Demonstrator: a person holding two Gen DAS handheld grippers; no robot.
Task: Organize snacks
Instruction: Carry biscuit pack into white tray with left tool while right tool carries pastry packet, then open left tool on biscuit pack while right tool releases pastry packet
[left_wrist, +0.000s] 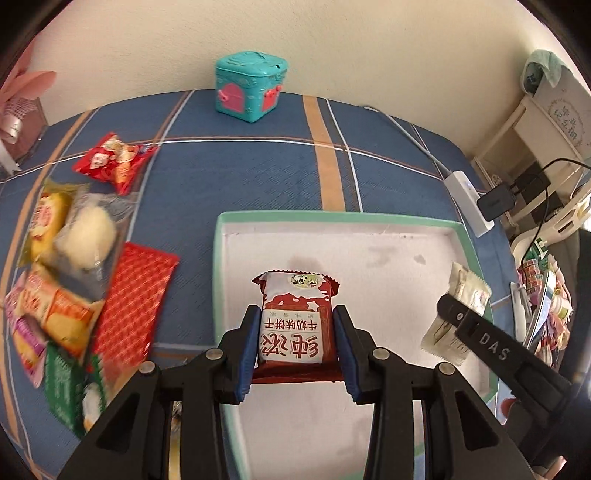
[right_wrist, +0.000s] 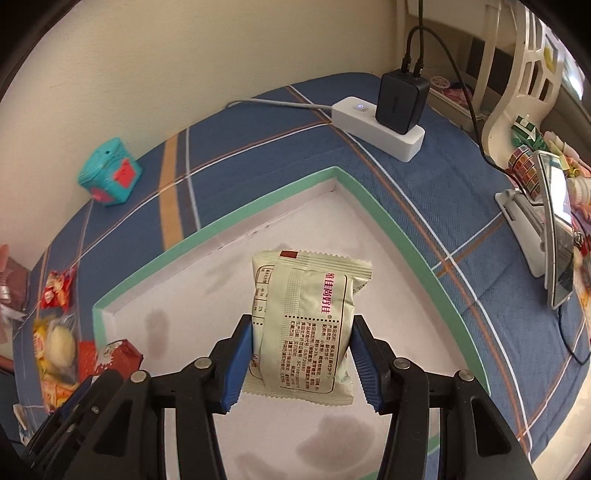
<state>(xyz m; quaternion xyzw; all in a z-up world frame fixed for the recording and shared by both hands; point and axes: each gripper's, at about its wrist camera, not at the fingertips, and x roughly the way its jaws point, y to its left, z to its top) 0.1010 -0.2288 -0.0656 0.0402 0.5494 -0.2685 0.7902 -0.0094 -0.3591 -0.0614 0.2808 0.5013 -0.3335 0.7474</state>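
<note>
My left gripper (left_wrist: 297, 317) is shut on a red and white milk biscuit packet (left_wrist: 295, 325) and holds it over the white tray with a green rim (left_wrist: 332, 216). My right gripper (right_wrist: 303, 325) is shut on a cream snack packet (right_wrist: 306, 325) and holds it over the same tray (right_wrist: 221, 225). The right gripper with its cream packet (left_wrist: 461, 310) also shows at the right in the left wrist view. The red packet (right_wrist: 118, 354) shows at the lower left in the right wrist view. A pile of several loose snacks (left_wrist: 66, 277) lies on the blue cloth left of the tray.
A teal toy box (left_wrist: 251, 86) stands at the back by the wall. A white power strip (right_wrist: 376, 125) with a black charger (right_wrist: 402, 101) lies right of the tray. A phone on a stand (right_wrist: 557, 229) and clutter sit at the far right. A red packet (left_wrist: 114, 160) lies at back left.
</note>
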